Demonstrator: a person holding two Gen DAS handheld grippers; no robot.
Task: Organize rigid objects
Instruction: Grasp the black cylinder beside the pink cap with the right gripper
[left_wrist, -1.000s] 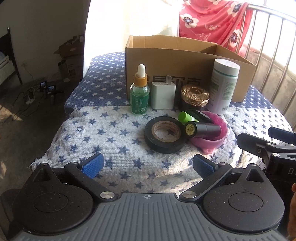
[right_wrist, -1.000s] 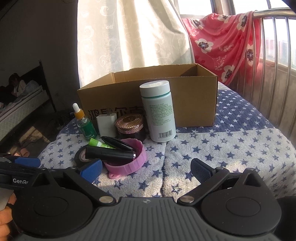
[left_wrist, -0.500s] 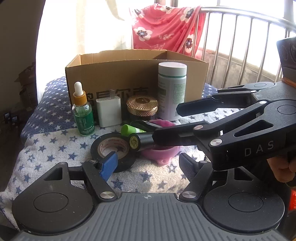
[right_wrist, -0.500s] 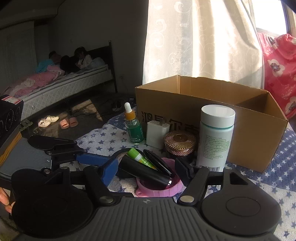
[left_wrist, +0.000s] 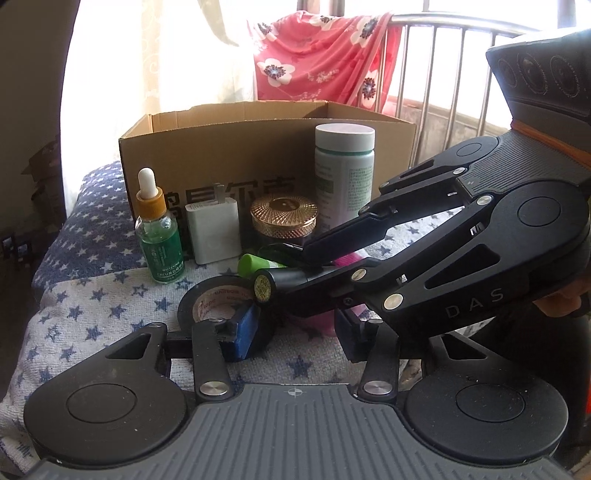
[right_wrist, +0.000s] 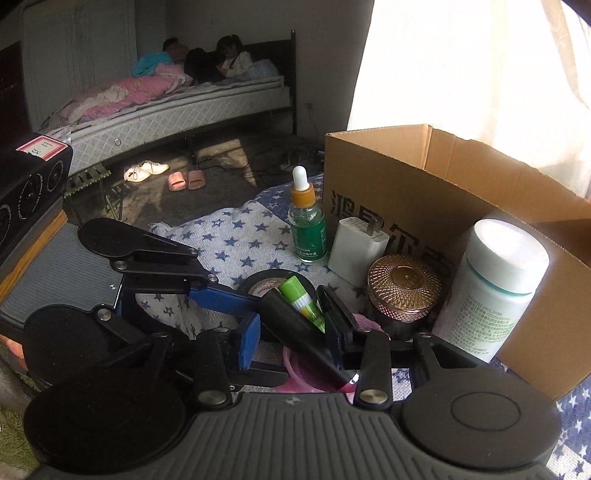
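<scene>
A black tube (right_wrist: 291, 325) lies across a pink bowl (right_wrist: 295, 373) beside a green tube (right_wrist: 301, 301) and a black pen. My right gripper (right_wrist: 290, 328) has its fingers on either side of the black tube, close to it but with a gap showing. In the left wrist view the right gripper (left_wrist: 291, 273) reaches in from the right over the black tube (left_wrist: 280, 286). My left gripper (left_wrist: 295, 328) is open, low over the black tape roll (left_wrist: 210, 302), its blue pad at the roll's rim.
A green dropper bottle (left_wrist: 159, 243), a white charger (left_wrist: 214, 229), a gold-lidded jar (left_wrist: 282, 219) and a white pill bottle (left_wrist: 343, 173) stand in a row before an open cardboard box (left_wrist: 266, 147). All sit on a star-patterned cloth (left_wrist: 92, 295). A metal railing is behind.
My right gripper has swung left and closed in around the black tube. My left gripper has moved forward to the tape roll and narrowed its opening.
</scene>
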